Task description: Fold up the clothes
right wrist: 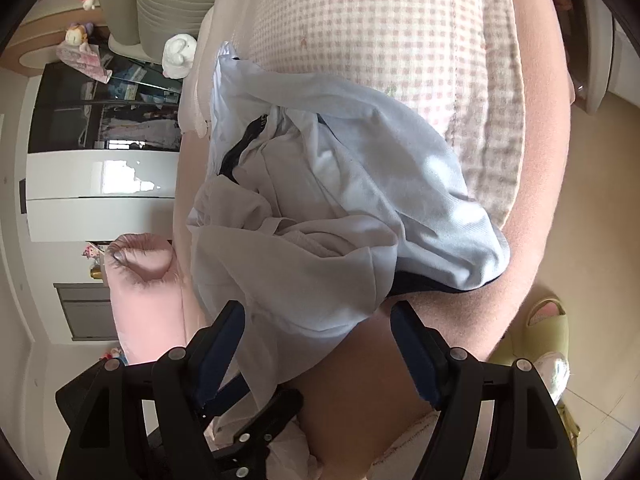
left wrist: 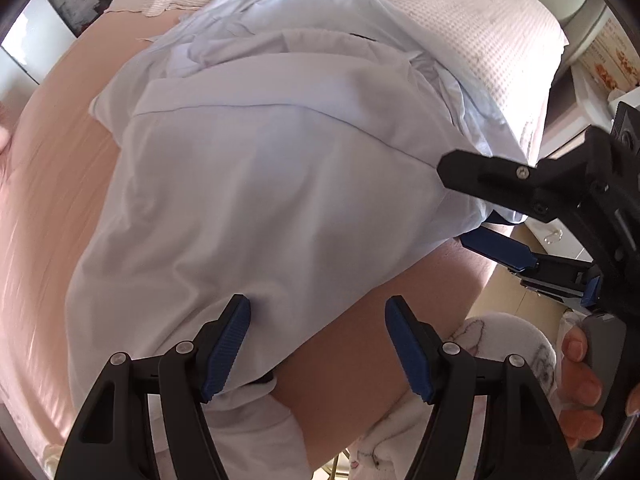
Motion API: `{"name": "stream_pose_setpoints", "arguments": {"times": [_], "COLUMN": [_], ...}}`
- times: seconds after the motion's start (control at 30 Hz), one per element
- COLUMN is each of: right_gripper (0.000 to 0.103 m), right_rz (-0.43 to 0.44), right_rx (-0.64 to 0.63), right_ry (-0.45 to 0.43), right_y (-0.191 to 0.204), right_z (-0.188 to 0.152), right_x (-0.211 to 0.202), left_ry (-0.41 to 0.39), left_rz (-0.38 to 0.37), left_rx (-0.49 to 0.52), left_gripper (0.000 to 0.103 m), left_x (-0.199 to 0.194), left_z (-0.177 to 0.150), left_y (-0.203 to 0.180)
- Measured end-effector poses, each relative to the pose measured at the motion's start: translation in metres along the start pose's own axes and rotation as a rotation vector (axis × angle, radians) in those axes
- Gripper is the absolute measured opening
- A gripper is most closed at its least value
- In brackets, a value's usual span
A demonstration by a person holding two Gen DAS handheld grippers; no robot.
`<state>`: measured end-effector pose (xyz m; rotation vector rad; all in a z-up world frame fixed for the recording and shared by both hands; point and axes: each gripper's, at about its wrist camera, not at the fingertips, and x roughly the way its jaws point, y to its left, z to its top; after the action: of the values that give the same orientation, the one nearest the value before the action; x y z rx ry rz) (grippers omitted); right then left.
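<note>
A pale blue garment [left wrist: 256, 184] lies crumpled on the pink bed sheet [left wrist: 52, 208], with a dark zipper [right wrist: 240, 148] showing in its folds. My left gripper [left wrist: 318, 346] points down at its near hem and stands open; the left pad [left wrist: 228, 344] touches the cloth edge and the right pad is over bare sheet. My right gripper [left wrist: 460, 204] comes in from the right, open wide, with the garment's corner between its fingers. In the right wrist view the hem [right wrist: 280, 320] hangs loosely between the spread fingers of my right gripper [right wrist: 316, 344], unpressed.
A pink-and-white checked quilt [right wrist: 380, 40] lies behind the garment. A pink pillow [right wrist: 140, 280] sits at the left, with a white cabinet [right wrist: 100, 200] and plush toys beyond the bed. A green slipper [right wrist: 544, 320] is on the floor. A person's hand [left wrist: 580, 380] holds the right gripper.
</note>
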<state>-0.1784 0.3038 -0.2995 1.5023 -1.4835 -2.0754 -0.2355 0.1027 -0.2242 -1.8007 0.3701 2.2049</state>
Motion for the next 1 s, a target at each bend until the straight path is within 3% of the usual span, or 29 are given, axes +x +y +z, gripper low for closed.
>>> {"name": "stream_pose_setpoints", "arguments": {"times": [0.17, 0.23, 0.33, 0.4, 0.5, 0.57, 0.67, 1.0], "right_gripper": [0.074, 0.068, 0.049, 0.026, 0.013, 0.012, 0.01, 0.009], "right_rz": [0.052, 0.061, 0.043, 0.036, 0.02, 0.019, 0.02, 0.053], "right_rx": [0.035, 0.035, 0.022, 0.014, -0.013, -0.036, -0.074, -0.298], "right_ry": [-0.046, -0.065, -0.083, -0.092, -0.096, -0.097, -0.088, -0.072], "right_y": [-0.008, -0.008, -0.007, -0.006, -0.003, 0.001, 0.011, 0.079], "right_z": [0.001, -0.001, -0.002, -0.001, 0.0, -0.001, -0.004, -0.029], "right_x": [0.004, 0.005, 0.006, 0.004, 0.001, -0.004, -0.01, -0.022], "left_ry": [-0.007, -0.01, -0.011, -0.024, -0.057, -0.067, -0.073, -0.147], "left_rz": [0.006, 0.009, 0.002, -0.002, -0.021, -0.041, -0.088, -0.248], "left_rx": [-0.016, -0.026, -0.031, -0.032, -0.035, -0.046, -0.083, -0.162], "left_gripper": [0.068, 0.068, 0.068, 0.068, 0.06, 0.036, 0.018, 0.009], "left_x": [0.009, 0.012, 0.017, 0.018, 0.018, 0.018, 0.015, -0.023], "left_z": [0.007, 0.009, 0.011, 0.011, 0.008, 0.006, 0.004, -0.017], "left_y": [-0.001, 0.0, -0.001, -0.002, -0.003, -0.001, 0.005, 0.031]}}
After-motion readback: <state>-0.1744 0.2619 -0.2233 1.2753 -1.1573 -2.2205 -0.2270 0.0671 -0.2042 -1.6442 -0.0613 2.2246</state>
